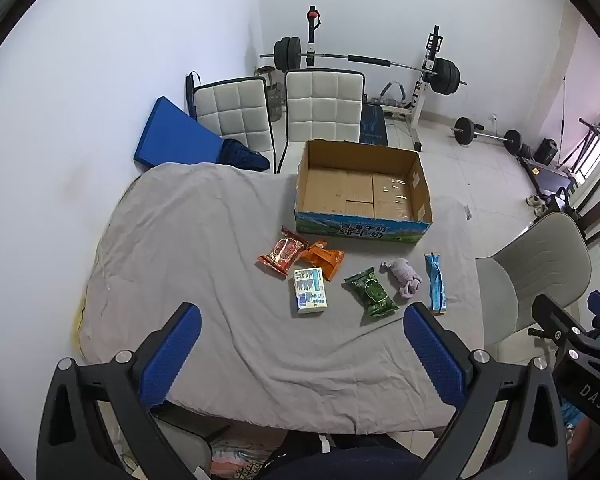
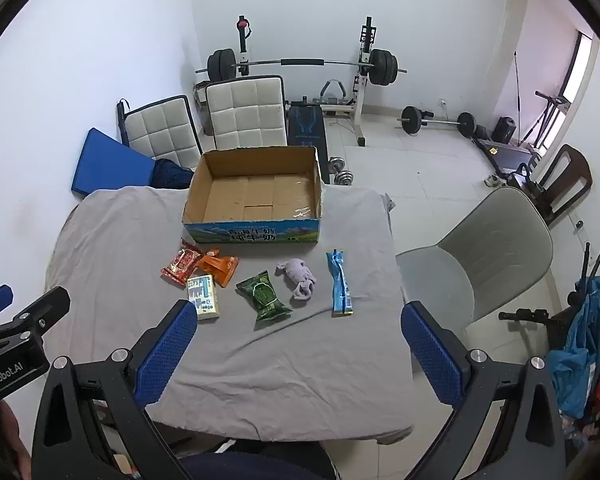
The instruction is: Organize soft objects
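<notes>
White walls, pale tiled floor [image 2: 400, 168]. Barbell rack [image 2: 300, 64] stood against far wall, two white padded chairs [image 2: 244, 116] before it, loose barbell [image 2: 436, 120] on floor, grey chair [image 2: 484, 256] at right; daylight came from right-side window [image 2: 578, 68]
</notes>
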`<action>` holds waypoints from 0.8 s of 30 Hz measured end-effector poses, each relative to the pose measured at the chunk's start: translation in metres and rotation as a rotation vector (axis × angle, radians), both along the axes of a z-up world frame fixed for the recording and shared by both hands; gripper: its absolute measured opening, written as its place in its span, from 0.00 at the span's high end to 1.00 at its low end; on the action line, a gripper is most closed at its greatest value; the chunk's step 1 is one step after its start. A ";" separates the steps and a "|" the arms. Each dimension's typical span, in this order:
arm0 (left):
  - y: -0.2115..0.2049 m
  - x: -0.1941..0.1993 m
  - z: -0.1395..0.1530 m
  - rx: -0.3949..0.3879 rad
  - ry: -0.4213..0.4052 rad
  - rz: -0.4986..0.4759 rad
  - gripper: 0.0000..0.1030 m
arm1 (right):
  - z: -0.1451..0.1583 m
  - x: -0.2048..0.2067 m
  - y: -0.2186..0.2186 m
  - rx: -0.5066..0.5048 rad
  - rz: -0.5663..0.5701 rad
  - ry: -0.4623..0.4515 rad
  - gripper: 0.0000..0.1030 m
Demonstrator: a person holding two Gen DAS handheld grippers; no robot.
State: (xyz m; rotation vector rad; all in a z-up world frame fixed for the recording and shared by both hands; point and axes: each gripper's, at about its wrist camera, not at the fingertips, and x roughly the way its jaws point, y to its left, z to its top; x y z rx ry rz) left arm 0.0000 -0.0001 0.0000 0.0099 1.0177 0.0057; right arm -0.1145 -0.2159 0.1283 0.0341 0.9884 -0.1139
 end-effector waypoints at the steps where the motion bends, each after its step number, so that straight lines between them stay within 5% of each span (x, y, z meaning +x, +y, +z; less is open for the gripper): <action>1: 0.000 0.000 0.000 0.002 0.005 -0.001 0.00 | 0.001 0.000 0.000 0.001 0.000 -0.001 0.00; 24: -0.013 -0.003 -0.004 0.002 0.000 -0.029 0.00 | 0.006 -0.007 -0.014 -0.021 -0.019 0.007 0.00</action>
